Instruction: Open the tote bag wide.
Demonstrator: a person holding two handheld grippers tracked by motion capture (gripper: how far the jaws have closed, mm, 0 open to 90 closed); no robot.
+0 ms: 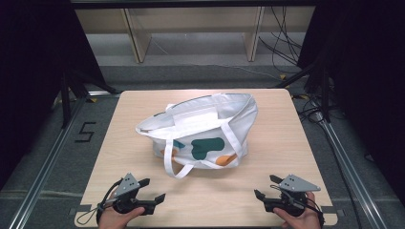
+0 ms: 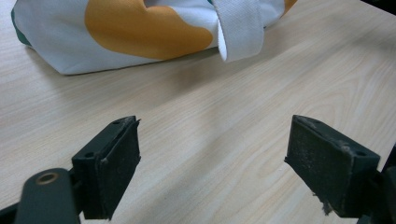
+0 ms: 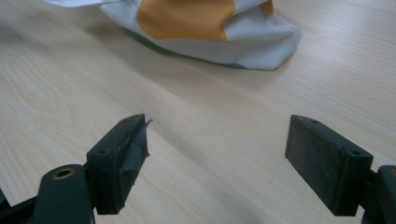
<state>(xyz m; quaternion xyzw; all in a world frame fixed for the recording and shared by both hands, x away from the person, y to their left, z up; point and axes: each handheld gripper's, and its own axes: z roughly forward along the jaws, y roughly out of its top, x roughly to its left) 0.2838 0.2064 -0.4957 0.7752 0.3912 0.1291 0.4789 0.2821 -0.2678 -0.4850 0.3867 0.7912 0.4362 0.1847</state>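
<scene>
A: High view first. A white tote bag stands in the middle of the frame, right at the centre of the light wooden table. Mouth open, green and orange blotches on its near side.

B: And one strap hangs down the front, looping onto the tabletop just below the bag.

A: Now the bottom corners. The left gripper sits at lower left, held in a hand coming in from the bottom edge. Jaws spread wide, nothing between them.

B: Same on the other side. The right gripper at lower right, in the other hand, jaws wide apart and empty. Both point up the frame toward the bag, well apart from it.

A: Left gripper view: two black jaws at the bottom corners with bare wood between. The bag fills the upper left, a big orange patch showing, and the strap droops at top centre.

B: Right gripper view is much alike. Black jaws wide at the bottom, wood grain between, the bag across the top centre with its orange patch.
</scene>
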